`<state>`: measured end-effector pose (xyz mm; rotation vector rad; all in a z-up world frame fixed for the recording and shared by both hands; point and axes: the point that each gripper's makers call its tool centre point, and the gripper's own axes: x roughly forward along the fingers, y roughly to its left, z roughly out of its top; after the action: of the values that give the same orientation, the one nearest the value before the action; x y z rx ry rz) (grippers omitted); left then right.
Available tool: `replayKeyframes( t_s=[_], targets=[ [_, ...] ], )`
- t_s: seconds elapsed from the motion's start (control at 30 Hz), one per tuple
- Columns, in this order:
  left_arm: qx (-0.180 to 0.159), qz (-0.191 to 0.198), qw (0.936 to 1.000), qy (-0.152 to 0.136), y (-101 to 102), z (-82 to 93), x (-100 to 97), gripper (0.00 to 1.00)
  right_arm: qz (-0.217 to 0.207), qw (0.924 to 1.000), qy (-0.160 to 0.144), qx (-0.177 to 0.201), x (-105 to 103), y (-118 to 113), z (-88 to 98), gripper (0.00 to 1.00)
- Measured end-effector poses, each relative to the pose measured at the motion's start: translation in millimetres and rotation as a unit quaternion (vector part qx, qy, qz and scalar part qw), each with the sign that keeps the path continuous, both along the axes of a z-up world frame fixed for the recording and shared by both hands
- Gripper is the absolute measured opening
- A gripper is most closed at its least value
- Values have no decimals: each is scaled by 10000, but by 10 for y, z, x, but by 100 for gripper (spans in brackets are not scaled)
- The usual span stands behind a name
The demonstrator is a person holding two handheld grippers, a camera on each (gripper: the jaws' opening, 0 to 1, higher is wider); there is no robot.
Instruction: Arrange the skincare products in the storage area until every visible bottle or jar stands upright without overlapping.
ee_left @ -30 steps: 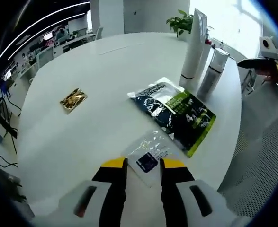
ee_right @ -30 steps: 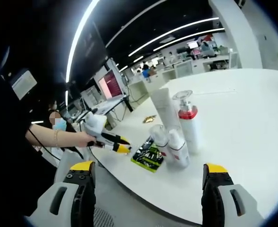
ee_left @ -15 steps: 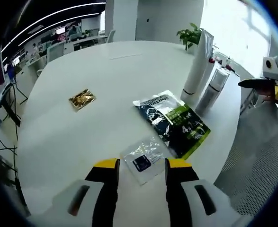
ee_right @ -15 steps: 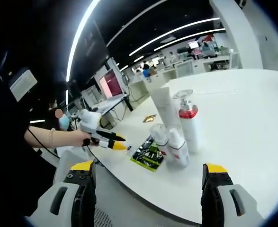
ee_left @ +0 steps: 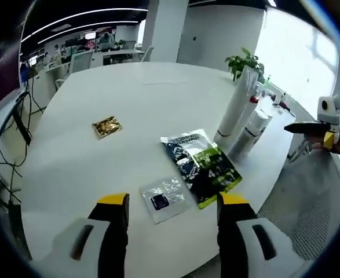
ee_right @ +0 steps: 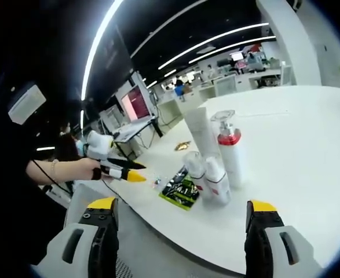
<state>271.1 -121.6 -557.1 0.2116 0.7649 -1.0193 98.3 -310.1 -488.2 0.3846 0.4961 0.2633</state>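
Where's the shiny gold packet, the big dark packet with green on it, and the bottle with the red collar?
gold packet (ee_left: 106, 126), left gripper view, middle of the foil.
dark and green packet (ee_left: 201, 168), left gripper view, middle of its printed front.
red-collared pump bottle (ee_right: 232, 159), right gripper view, white body below the collar.

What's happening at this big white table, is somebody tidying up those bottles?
A person holds a two-jaw gripper in each hand over a round white table. Both are open and holding nothing. The left gripper hovers near the table's edge above a small clear sachet, beside a dark green packet lying flat. A gold sachet lies apart. The right gripper hangs off the table, facing a cluster of upright items: a tall white tube, a red-collared pump bottle and two smaller bottles.
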Motion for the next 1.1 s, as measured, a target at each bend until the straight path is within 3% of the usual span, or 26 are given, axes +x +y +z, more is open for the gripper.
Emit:
replayKeyframes(
  t_s=[0.23,0.57,0.73,0.87,1.1],
  targets=[
    [-260,46,9997,-1,-22,248,-141,69,24,10000,-31,-11,-1,3,7,94],
    [-500,-62,9987,-79,-38,462,-380,80,32,10000,-58,19,-5,30,33,94],
    [-898,41,9959,-112,-69,626,-502,83,43,10000,-63,19,-5,28,30,94],
    [-949,-28,9952,-236,-69,697,-577,87,46,10000,-56,6,-11,28,26,93],
    [-1111,-29,9937,-151,-105,719,-624,94,71,10000,-60,-3,-12,43,27,93]
  ],
)
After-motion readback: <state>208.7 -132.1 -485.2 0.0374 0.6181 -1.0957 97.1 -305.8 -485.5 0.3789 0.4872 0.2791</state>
